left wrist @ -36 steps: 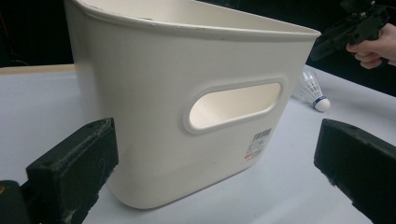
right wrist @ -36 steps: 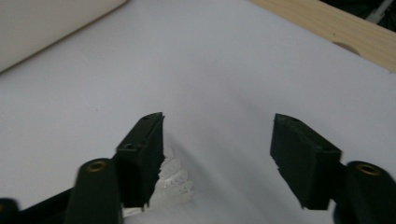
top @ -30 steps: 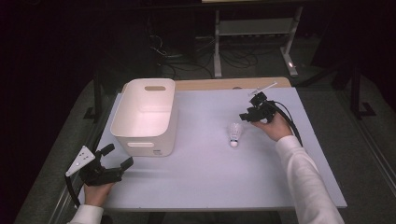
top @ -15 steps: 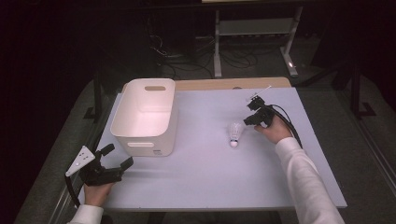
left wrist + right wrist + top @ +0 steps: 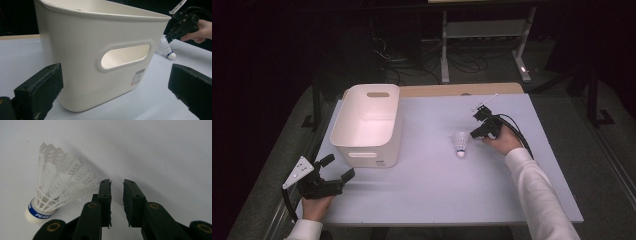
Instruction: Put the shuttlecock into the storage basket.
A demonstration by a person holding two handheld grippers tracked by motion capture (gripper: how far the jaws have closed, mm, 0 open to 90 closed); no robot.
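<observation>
A white feathered shuttlecock (image 5: 460, 144) with a blue band stands cork down on the pale table (image 5: 437, 195). My right gripper (image 5: 474, 133) rests just to its right, low over the table. In the right gripper view the jaws (image 5: 117, 183) are shut down to a narrow slit with nothing between them, and the shuttlecock (image 5: 57, 187) stands beside the left jaw, apart from it. My left gripper (image 5: 339, 167) lies at the near left of the table, open and empty, pointing at the front wall of a white bin (image 5: 82, 45).
The white bin (image 5: 343, 131) with handle slots stands on the left half of the table. A wooden strip (image 5: 452, 90) runs along the table's far edge. Beyond it are a metal stand and cables on a dark floor.
The right gripper has dropped slightly toward the table beside the shuttlecock, and its jaws have come together. The left gripper, the bin and the shuttlecock have not moved.
</observation>
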